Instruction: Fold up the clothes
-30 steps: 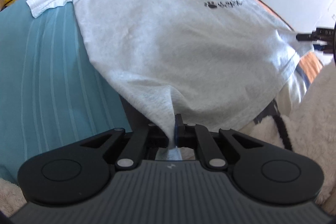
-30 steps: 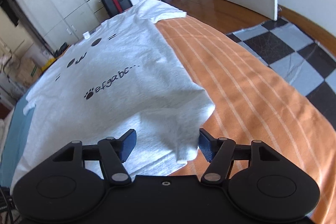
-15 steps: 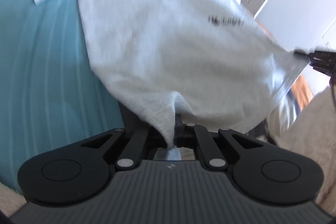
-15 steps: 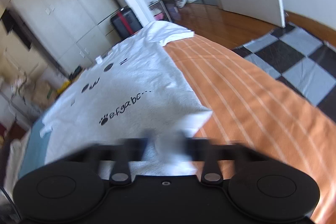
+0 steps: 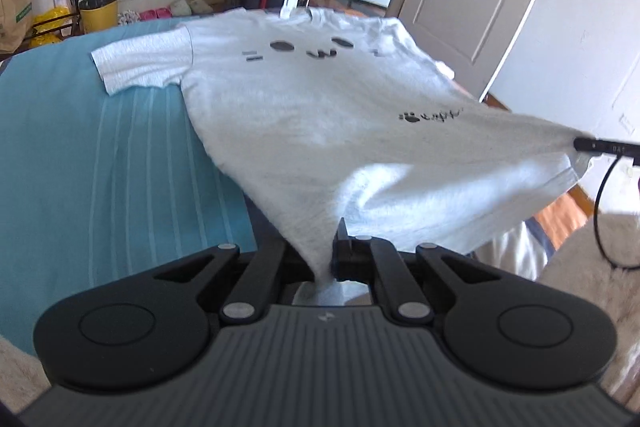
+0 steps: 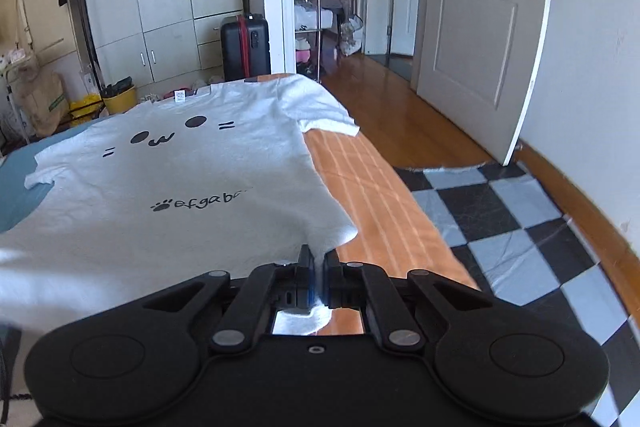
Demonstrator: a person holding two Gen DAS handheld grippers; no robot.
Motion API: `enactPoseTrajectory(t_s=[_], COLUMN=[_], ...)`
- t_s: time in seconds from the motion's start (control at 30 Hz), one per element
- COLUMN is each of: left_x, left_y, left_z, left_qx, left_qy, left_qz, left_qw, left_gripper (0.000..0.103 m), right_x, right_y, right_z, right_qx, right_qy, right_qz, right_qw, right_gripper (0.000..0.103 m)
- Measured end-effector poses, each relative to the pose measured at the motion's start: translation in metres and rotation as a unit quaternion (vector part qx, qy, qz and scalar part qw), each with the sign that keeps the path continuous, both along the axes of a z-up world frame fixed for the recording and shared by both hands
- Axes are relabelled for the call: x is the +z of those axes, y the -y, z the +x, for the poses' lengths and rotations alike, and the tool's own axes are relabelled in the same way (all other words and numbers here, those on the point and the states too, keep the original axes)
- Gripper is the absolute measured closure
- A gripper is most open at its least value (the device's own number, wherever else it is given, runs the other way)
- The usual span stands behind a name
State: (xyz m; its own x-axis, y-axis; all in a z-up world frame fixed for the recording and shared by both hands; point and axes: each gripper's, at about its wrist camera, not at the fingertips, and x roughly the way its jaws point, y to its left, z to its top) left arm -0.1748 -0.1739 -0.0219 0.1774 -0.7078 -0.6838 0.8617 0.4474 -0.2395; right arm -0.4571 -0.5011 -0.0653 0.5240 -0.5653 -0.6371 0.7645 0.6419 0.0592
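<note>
Both bottom corners of the white T-shirt [image 5: 304,115] are pinched right now, 1 in each tool, and that's the whole point of this hold: grab the hem at its 2 ends and the fabric comes up as a flat sheet instead of a bunch. The left gripper [image 5: 325,259] is clamped tight on its corner, cloth squeezed into a narrow tail between the jaws. The right gripper [image 6: 317,281] is closed on the other corner too, a tuft of white poking through behind the fingers. From the left camera you can see the right tool's tip at the far corner, and the hem pulled taut between the 2, lifted clear of the bed [image 5: 100,167]. The collar end and both sleeves lie flat up top, printed face showing, so the upper part anchors the shirt while the lower part is raised. The shirt straddles the teal and orange halves of the cover, the right sleeve draped over the orange side. My read: this is the setup for carrying the hem up toward the collar for a first fold, and even tension matters, or 1 corner will sag and the crease will go crooked.
</note>
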Motion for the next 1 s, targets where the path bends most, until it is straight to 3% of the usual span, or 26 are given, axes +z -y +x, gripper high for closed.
enactPoseTrajectory(t_s=[0.07, 0.27, 0.53, 0.77, 0.9, 1.0], left_x=[0.000, 0.032, 0.066, 0.067, 0.081, 0.083], left_y=[-0.002, -0.016, -0.038, -0.045, -0.057, -0.058], left_z=[-0.002, -0.004, -0.010, -0.010, -0.014, -0.005], left_qx=[-0.007, -0.002, -0.035, -0.029, -0.021, -0.016], left_qy=[-0.001, -0.027, -0.053, -0.082, -0.060, -0.054], left_qz=[-0.002, -0.045, -0.087, -0.075, -0.067, -0.074], left_qw=[1.0000, 0.9986, 0.9942, 0.9934, 0.9957, 0.9957], left_gripper=[0.099, 0.100, 0.100, 0.100, 0.100, 0.100], right_x=[0.000, 0.020, 0.038, 0.047, 0.061, 0.069], right_y=[-0.001, -0.023, -0.041, -0.062, -0.081, -0.074], right_z=[-0.003, -0.004, -0.031, -0.043, -0.043, -0.042], right_qx=[-0.004, -0.033, -0.057, -0.043, -0.034, -0.032], right_qy=[0.016, 0.007, 0.034, 0.033, 0.005, 0.013], right_qz=[0.003, -0.076, -0.088, -0.070, -0.093, -0.084], right_qw=[1.000, 0.997, 0.994, 0.996, 0.995, 0.996], right_gripper=[0.097, 0.098, 0.098, 0.098, 0.098, 0.098])
